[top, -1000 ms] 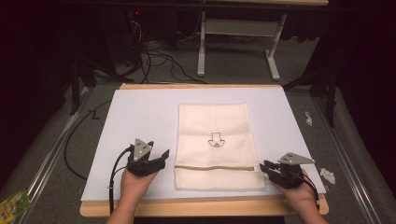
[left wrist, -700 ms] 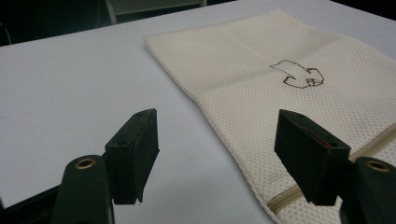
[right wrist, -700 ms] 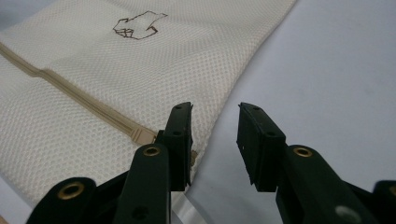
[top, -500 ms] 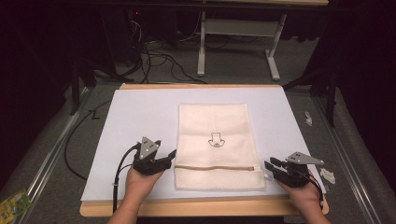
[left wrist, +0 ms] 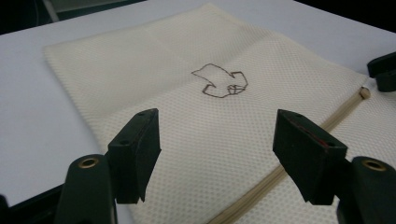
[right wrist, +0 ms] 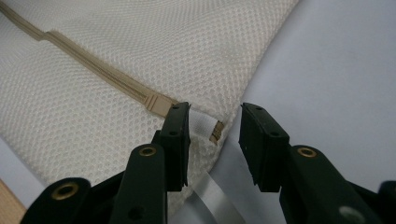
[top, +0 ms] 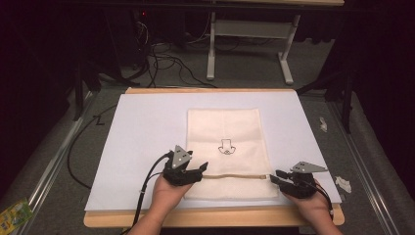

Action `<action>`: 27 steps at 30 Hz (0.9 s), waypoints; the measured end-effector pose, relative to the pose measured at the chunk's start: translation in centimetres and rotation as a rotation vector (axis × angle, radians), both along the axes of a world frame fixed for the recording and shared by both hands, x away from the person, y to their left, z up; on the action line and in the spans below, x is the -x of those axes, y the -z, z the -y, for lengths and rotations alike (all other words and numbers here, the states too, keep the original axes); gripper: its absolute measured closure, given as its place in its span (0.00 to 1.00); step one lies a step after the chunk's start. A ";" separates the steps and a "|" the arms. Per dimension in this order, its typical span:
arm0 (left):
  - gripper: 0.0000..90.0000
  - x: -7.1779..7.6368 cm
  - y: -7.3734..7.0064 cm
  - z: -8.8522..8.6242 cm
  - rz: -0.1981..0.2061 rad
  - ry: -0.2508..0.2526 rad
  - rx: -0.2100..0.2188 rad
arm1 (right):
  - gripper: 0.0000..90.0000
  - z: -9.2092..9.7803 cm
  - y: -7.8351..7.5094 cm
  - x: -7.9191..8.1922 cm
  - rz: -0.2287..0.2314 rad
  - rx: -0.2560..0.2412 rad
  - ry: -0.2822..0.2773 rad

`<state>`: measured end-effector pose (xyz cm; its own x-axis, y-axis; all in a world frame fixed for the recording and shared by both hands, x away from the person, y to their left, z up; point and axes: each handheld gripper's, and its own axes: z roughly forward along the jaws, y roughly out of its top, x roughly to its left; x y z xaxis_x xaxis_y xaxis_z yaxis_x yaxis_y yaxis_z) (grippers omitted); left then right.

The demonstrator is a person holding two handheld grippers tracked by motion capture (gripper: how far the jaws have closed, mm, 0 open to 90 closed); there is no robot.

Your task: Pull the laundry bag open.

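A cream mesh bag (top: 225, 132) lies flat on the white sheet (top: 147, 127), with a small dark drawing (top: 226, 147) at its middle and a tan zipper (top: 235, 176) across its near end. My left gripper (top: 201, 169) is at the bag's left edge by the zipper. It is open, its jaws wide apart over the mesh (left wrist: 196, 116). My right gripper (top: 274, 176) is at the zipper's right end. It is open, its jaws (right wrist: 215, 116) standing either side of a white tab (right wrist: 201, 122) at the bag's corner, with nothing clamped.
The wooden table edge (top: 210, 218) runs just below the hands. White scraps (top: 342, 183) lie on the grey floor to the right, and cables (top: 161, 54) and a table frame (top: 249, 34) stand behind. A green packet (top: 12, 213) sits at the bottom left.
My left gripper has moved right onto the bag's left edge. My right gripper drew back slightly, then came in again to the zipper's end.
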<state>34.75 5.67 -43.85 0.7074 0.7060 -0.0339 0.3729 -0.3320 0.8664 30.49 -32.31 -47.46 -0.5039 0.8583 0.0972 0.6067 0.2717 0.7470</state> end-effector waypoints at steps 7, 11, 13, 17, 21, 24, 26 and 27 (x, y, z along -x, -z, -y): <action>0.36 1.0 0.2 1.6 0.012 0.051 -0.036 | 0.79 -0.4 0.3 -0.5 -0.031 0.002 -0.013; 0.36 1.5 0.0 2.0 0.010 0.065 -0.026 | 0.86 -0.4 0.3 -0.5 -0.041 -0.002 -0.014; 0.37 1.6 0.0 2.2 0.008 0.073 -0.025 | 0.90 -0.4 0.3 -0.6 -0.049 -0.006 -0.023; 0.40 1.7 0.0 2.4 0.001 0.081 -0.022 | 0.93 -0.5 0.1 -0.5 -0.040 -0.007 -0.027; 0.42 2.0 -0.1 2.5 0.003 0.093 -0.021 | 0.94 -0.8 -0.6 -0.2 -0.003 0.008 -0.031; 0.44 2.1 -0.1 3.0 -0.002 0.106 -0.004 | 0.94 -1.0 -1.0 0.0 0.027 0.018 -0.030; 0.44 2.2 0.1 3.5 0.002 0.105 -0.011 | 0.94 -1.0 -1.2 0.0 0.038 0.020 -0.032; 0.44 2.3 0.2 3.7 0.005 0.102 -0.016 | 0.94 -1.1 -1.3 0.1 0.038 0.015 -0.027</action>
